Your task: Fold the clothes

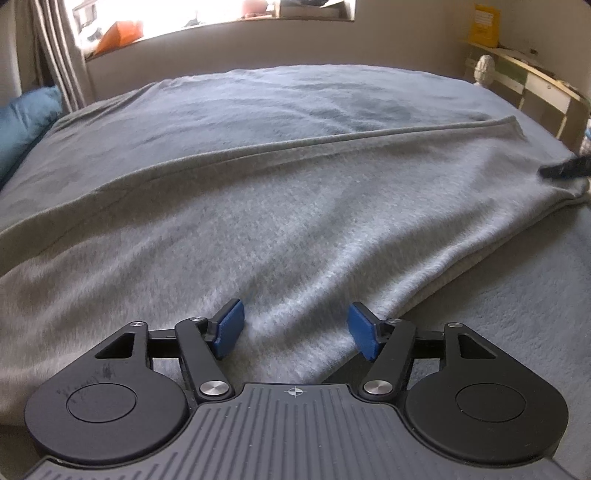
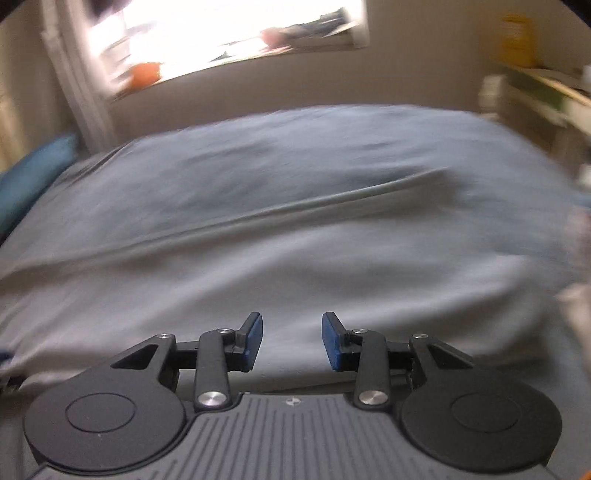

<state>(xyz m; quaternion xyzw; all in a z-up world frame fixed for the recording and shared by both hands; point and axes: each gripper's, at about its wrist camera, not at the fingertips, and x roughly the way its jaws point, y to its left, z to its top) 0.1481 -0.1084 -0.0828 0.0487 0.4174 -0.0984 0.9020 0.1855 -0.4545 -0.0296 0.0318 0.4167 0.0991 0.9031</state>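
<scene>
A light grey garment (image 1: 295, 221) lies spread across the bed, its folded upper edge running from the lower left up to the right. My left gripper (image 1: 295, 330) hovers open just above the garment's near edge, blue pads (image 1: 229, 328) wide apart with nothing pinched. A black part (image 1: 565, 168) pokes in at the right edge, over the garment's right end. In the right wrist view, which is blurred, the same garment (image 2: 295, 277) fills the foreground. My right gripper (image 2: 292, 341) is open above it, with a clear gap between its pads.
The bed has a blue-grey cover (image 1: 277, 107). A teal pillow (image 1: 26, 122) sits at the left edge, beside a curtain (image 1: 59, 55). A window sill (image 1: 221, 22) lies behind the bed. A white bedpost knob (image 1: 484, 70) and a wooden shelf (image 1: 535, 77) stand at the right.
</scene>
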